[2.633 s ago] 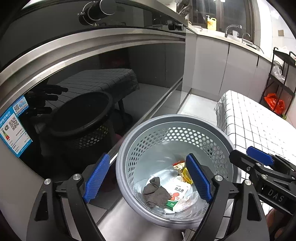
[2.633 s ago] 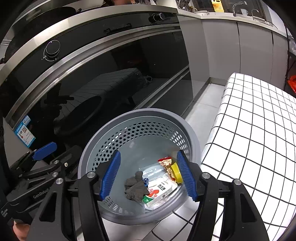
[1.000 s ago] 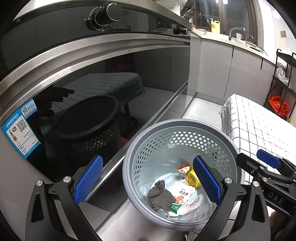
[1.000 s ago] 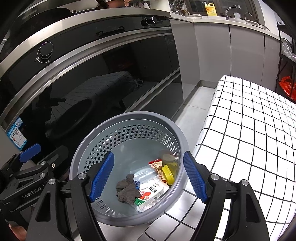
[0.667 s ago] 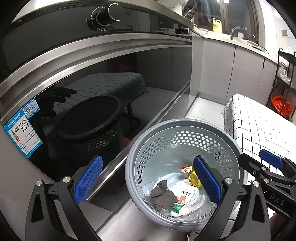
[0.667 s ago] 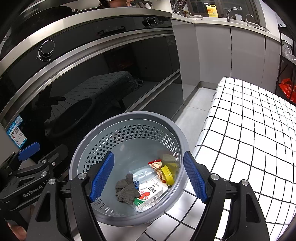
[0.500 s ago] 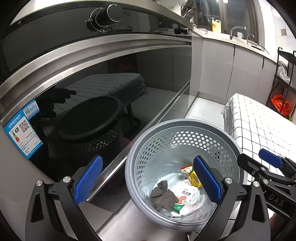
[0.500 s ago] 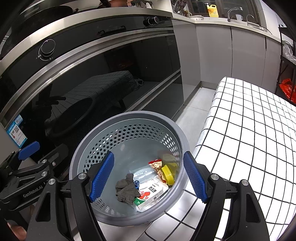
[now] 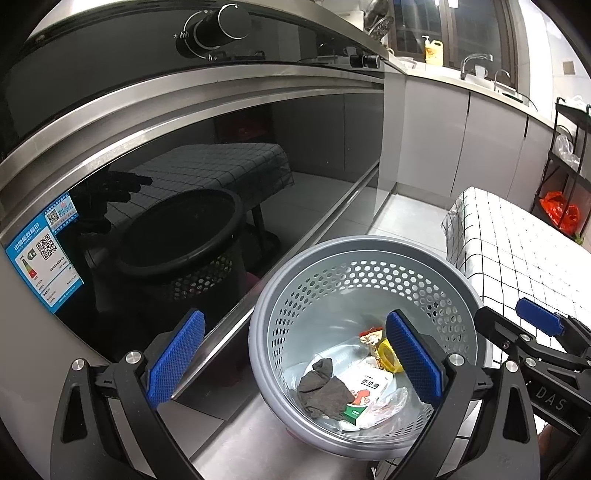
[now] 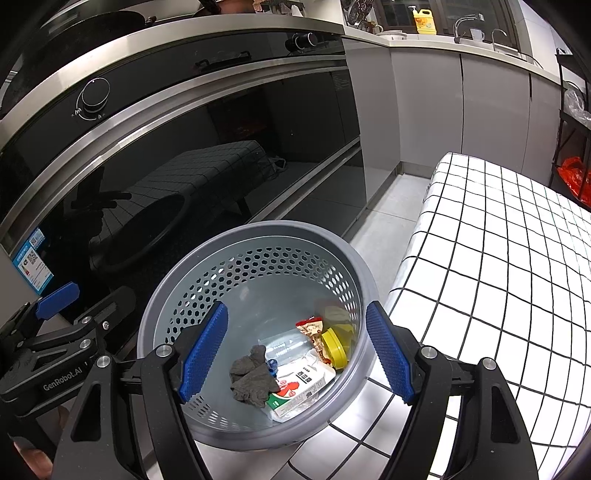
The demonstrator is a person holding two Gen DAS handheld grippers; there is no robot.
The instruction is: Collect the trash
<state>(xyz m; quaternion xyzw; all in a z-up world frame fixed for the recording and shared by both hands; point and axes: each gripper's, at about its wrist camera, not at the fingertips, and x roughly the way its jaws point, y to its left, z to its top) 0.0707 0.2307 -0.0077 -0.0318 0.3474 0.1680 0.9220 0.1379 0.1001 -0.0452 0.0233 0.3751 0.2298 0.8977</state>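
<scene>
A grey perforated bin [image 9: 332, 247] [image 10: 258, 227] stands between the oven front and a checked table. Inside it lie a crumpled grey rag [image 9: 323, 389] [image 10: 253, 376], a white carton with red and green print [image 9: 364, 391] [image 10: 303, 387], a yellow lid [image 9: 388, 354] [image 10: 334, 349], a snack wrapper [image 10: 312, 328] and clear plastic. My left gripper [image 9: 295, 360] hovers open above the bin's left side. My right gripper [image 10: 295, 350] hovers open over the bin's middle. Neither holds anything. Each gripper's fingers [image 9: 535, 321] [image 10: 57, 295] show in the other's view.
A black glass oven door [image 9: 184, 206] with a steel rail and knobs [image 9: 218, 31] fills the left and reflects the bin. A table under a white checked cloth [image 10: 498, 277] lies right. Grey cabinets, a sink and a yellow bottle [image 10: 424, 16] are behind, with a rack holding a red bag [image 9: 559, 214].
Since the earliest frames both grippers' jaws stand a little wider and both views have shifted slightly. Over the last second nothing has moved.
</scene>
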